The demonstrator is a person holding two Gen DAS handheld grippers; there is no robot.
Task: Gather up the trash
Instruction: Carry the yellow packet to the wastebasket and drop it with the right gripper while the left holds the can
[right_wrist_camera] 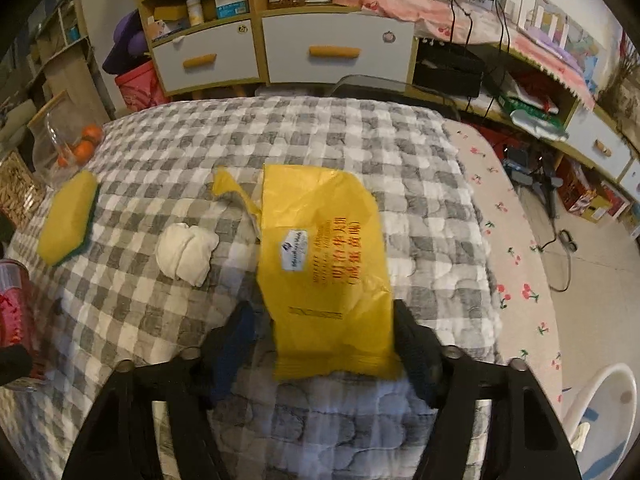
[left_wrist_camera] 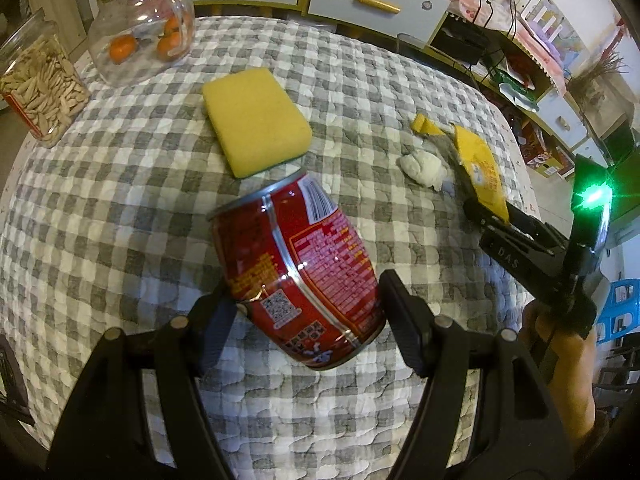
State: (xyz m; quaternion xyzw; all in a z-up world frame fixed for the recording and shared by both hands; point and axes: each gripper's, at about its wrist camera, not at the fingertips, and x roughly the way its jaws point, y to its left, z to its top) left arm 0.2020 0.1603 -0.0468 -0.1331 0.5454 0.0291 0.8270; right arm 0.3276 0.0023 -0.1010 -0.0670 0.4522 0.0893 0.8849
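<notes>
The left gripper (left_wrist_camera: 308,316) grasps a red printed metal can (left_wrist_camera: 298,268) bearing QR codes. The right gripper (right_wrist_camera: 324,344), lettered "DAS", straddles a yellow plastic wrapper (right_wrist_camera: 320,256); contact is unclear.

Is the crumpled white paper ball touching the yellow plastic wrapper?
Apart. The right wrist view shows grey-and-white checked cloth between the crumpled white paper ball and the yellow plastic wrapper; only the wrapper's torn corner comes close.

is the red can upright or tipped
Tipped: the red can leans at a slant between the left gripper fingers, top rim toward the sponge, raised off the checked cloth.
</notes>
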